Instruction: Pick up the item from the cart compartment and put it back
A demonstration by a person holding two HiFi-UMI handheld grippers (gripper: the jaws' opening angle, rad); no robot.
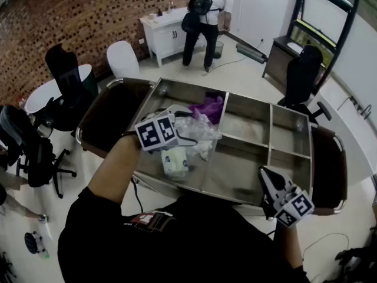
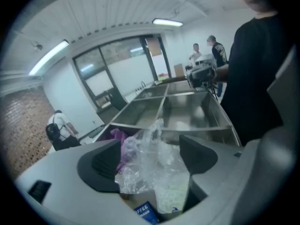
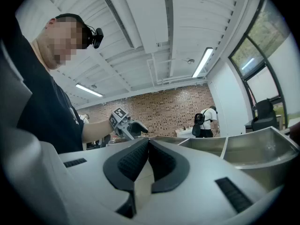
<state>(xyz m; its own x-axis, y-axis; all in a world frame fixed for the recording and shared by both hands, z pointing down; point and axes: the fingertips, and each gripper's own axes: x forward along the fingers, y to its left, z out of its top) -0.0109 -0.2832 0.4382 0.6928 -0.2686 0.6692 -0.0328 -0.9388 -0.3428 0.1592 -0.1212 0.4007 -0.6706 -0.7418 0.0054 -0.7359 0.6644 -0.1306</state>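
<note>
Brick wall backs a room where a steel cart (image 1: pixel 244 164) stands, divided into compartments. Left gripper (image 1: pixel 177 135): jaws apart, with a crumpled plastic bag (image 2: pixel 150 161) between them, in the cart's left compartment. Right gripper (image 3: pixel 148 146): jaws together, empty, by the near rim.

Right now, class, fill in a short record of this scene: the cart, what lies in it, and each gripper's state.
Cart: steel cart, divided into compartments
Contents: clear plastic bag, purple item and white packet, all in the compartment at the person's left
Left gripper: left gripper over that compartment, jaws apart, the plastic bag between them
Right gripper: right gripper at the cart's near right edge, jaws together, holding nothing
</note>
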